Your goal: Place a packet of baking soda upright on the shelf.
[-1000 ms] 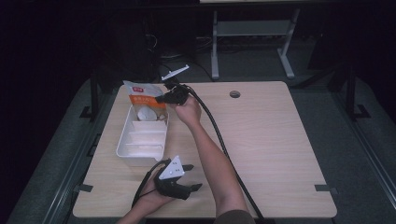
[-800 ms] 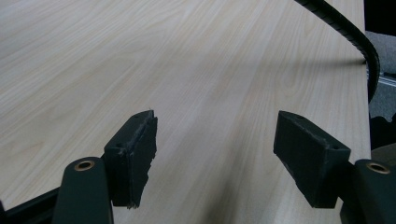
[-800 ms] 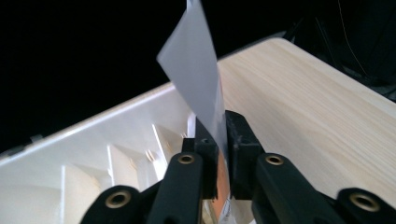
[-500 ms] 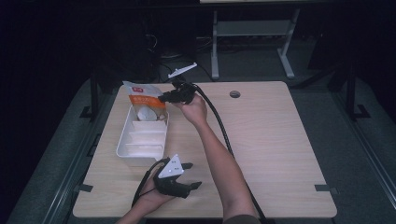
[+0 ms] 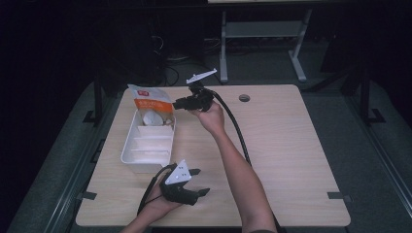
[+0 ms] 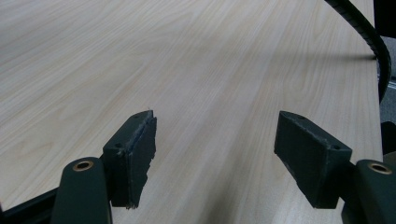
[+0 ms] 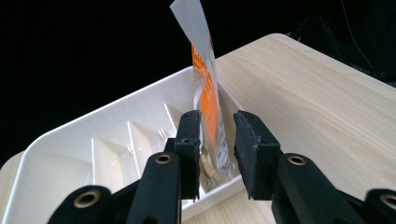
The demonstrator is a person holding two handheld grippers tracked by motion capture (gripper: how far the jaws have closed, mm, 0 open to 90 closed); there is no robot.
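The tabletop [image 5: 291, 160] is wide and bare on the right, and all the action sits at its left, where the white tray [image 5: 145, 145] lies with its row of compartments. Standing in the tray's far end compartment is the orange-and-white packet [image 5: 151, 103], upright and leaning against the end wall, its top rising well above the rim. The right gripper [image 5: 179, 103] sits just beside it at the packet's edge; in the right gripper view its jaws have just been opening and now stand a little apart, the packet [image 7: 208, 100] seen in line between them but beyond the tips, so nothing is pressed or held. The left gripper [image 5: 197, 182] rests near the front edge of the tabletop, jaws spread wide over bare wood [image 6: 196, 70], gripping nothing. This looks like the release after seating the packet, and doing it well means pulling the right gripper straight back, away from the tray, with the jaws kept parted so neither pad catches the film. The packet is tall and light, so a sideways brush could tip it out over the rim. The left gripper is well placed to steady the tray if it shifts.
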